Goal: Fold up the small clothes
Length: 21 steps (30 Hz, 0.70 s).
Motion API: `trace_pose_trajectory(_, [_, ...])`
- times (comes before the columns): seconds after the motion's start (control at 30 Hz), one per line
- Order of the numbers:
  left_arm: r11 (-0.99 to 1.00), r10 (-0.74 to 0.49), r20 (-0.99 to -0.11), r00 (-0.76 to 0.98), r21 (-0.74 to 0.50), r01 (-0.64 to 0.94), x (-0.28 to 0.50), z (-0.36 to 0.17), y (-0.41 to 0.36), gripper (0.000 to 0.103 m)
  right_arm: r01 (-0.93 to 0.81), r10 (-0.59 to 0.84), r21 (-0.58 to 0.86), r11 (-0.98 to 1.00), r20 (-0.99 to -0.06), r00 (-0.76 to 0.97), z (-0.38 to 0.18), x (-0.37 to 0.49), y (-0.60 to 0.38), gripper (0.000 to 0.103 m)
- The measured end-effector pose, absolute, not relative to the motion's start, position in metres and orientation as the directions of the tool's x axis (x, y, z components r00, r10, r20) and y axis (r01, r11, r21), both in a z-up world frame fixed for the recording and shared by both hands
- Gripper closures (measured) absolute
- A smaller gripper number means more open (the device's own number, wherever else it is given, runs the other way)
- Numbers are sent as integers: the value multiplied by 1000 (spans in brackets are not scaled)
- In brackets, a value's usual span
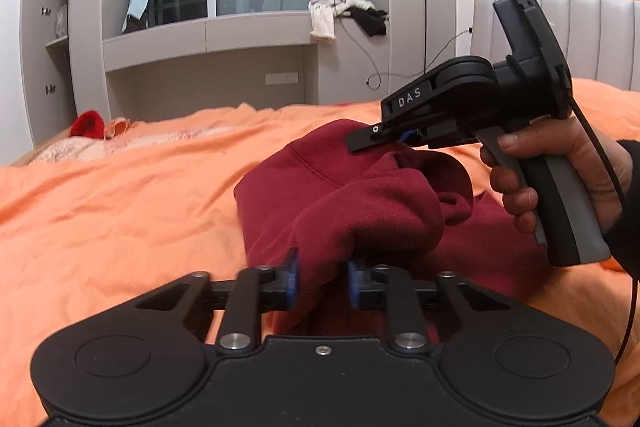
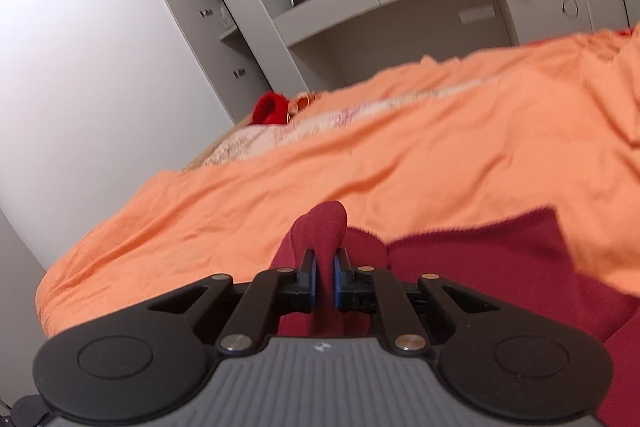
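Note:
A dark red garment (image 1: 328, 183) lies on the orange bedspread (image 1: 120, 211). My left gripper (image 1: 323, 277) is shut on a bunched fold of the garment at its near edge. My right gripper (image 2: 324, 279) is shut on another fold of the red garment (image 2: 480, 267), which sticks up between its blue pads (image 2: 313, 281). In the left wrist view the right gripper (image 1: 384, 139) is held in a hand on the right, its fingers over the garment's far side, with the cloth lifted between the two grippers.
A bright red item (image 1: 87, 125) and a pale blanket (image 1: 100, 147) lie at the bed's far left. Grey cabinets (image 1: 52, 39) and a window ledge with clothes (image 1: 344, 13) stand behind. The padded headboard (image 1: 580, 35) is at the right.

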State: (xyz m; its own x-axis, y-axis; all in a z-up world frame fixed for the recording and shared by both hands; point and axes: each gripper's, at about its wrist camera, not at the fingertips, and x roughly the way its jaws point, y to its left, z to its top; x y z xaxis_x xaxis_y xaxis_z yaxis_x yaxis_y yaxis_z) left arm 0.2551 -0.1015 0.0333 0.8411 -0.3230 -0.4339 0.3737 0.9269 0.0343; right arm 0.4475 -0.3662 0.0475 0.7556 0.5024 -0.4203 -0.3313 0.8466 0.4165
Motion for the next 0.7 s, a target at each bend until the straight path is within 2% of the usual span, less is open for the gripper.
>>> trace_pose_trajectory(0.43, [868,-414,-391,822,104,486,248,40,-158,82,-276,427,395,876,-372,824,69,417,-439,95])
trace_pose_trajectory(0.7, [809,-441,-398,804,212,549,238,27,-204,82,-236,387,394,888,-365,847,64,402,-478,95])
